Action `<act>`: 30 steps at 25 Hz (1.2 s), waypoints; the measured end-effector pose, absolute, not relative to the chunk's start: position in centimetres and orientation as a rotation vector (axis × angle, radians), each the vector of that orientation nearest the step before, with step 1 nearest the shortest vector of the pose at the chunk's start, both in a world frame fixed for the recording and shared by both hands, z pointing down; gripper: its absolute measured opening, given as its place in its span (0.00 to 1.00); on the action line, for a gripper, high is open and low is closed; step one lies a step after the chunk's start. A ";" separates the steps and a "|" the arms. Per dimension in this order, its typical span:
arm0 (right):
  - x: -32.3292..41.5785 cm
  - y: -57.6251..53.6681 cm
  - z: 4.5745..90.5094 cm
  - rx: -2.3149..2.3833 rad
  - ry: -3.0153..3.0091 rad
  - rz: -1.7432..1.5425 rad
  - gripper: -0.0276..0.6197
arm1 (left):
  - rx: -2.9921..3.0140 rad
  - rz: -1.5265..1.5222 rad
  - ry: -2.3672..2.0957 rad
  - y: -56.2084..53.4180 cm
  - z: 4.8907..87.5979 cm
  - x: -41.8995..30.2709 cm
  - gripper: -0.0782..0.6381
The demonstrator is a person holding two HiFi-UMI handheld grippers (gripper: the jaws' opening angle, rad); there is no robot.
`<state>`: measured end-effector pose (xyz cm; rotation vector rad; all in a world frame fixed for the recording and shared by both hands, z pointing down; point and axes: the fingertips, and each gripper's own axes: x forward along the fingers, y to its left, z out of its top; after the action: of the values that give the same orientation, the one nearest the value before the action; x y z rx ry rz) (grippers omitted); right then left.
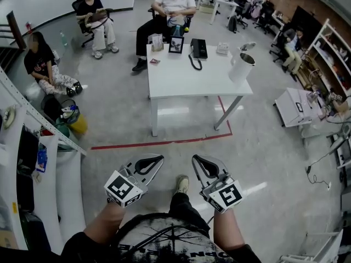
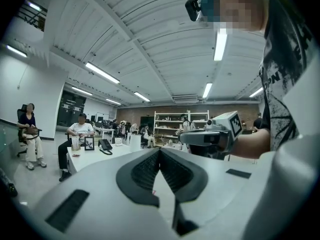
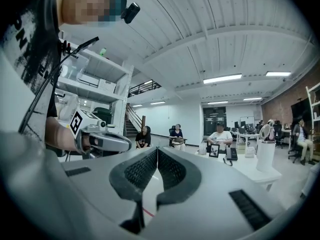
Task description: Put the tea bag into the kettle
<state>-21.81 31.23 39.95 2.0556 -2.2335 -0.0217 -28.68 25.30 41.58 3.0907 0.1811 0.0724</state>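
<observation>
Kettle (image 1: 241, 66) and everything else for this sit on a white table (image 1: 186, 80) straight out at 12 o'clock on the floor, well apart from where the person stands. The kettle's white with its lid flipped up, standing at the table's 3 o'clock edge.

Both claws are down low in front of the person's body, side by side. The left gripper (image 1: 159, 158) has its jaws closed tip to tip with nothing between them. The right gripper (image 1: 196, 159) is the same, pinched fully together and empty.

Back on the table, there's a black desk phone (image 1: 198, 49) at the 12 o'clock edge, with a small picture frame (image 1: 176, 44) just beside it at 11. A small red-and-white packet (image 1: 155, 61) lies near the 10 o'clock edge. It could be the tea bag, but honestly it's too tiny to tell.
</observation>
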 end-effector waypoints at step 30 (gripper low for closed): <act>1.1 22.6 38.6 1.885 -2.397 -0.032 0.06 | 3.118 0.066 -0.048 17.0 39.4 -5.9 0.12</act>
<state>1.06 22.63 38.59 1.8853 -2.3973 -0.0324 -5.88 16.97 39.45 3.1175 -0.0485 0.0655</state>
